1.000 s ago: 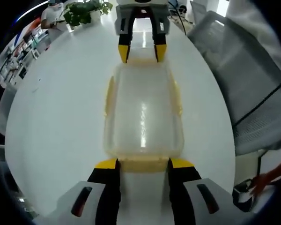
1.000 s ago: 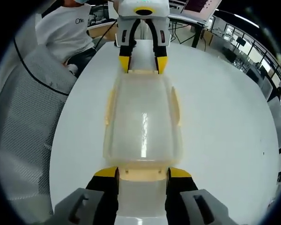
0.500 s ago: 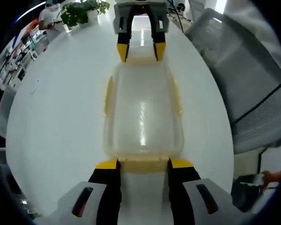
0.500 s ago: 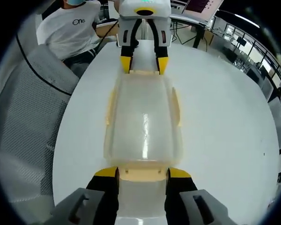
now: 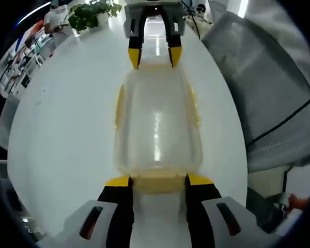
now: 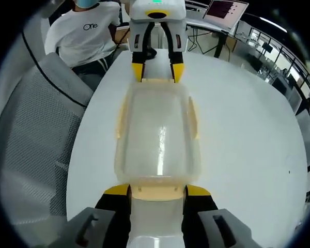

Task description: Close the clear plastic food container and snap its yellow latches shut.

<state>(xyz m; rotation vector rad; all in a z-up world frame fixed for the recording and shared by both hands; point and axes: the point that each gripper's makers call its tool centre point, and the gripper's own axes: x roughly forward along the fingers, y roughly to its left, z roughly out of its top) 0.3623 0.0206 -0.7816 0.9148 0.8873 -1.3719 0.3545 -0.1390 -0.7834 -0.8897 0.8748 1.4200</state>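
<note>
- Left gripper view, bottom centre: left gripper point(image 5: 157, 181) had its yellow-tipped jaws spread to about the width of the near end latch point(image 5: 158, 182), one tip at each end of it; whether they pressed on it could not be told.
- Just beyond, centre of frame: clear plastic food container point(image 5: 157, 126) sat on the white worktop point(image 5: 62, 134), lid on top, long axis running away from the camera.
- Yellow side latches lay along its left point(image 5: 119, 106) and right point(image 5: 195, 106) edges, flat against the walls.
- Top centre: right gripper point(image 5: 154, 54) faced the camera, its jaws parted at the far end of the container, tips beside the far latch.
- Right of frame: a grey mesh chair point(image 5: 268, 88) stood beside the worktop; upper left, a potted plant point(image 5: 90, 13) stood on the far rim.
- Right gripper view, bottom centre: right gripper point(image 6: 156, 190) straddled its near latch point(image 6: 156, 191) in the same way, jaws wide.
- Centre: the container point(image 6: 157, 134) on the worktop point(image 6: 248, 134).
- Top centre: left gripper point(image 6: 158, 70), jaws parted at the far end.
- Left: mesh chair point(image 6: 31, 139); upper left, a person in a white shirt point(image 6: 85, 33) sat behind the worktop.
</note>
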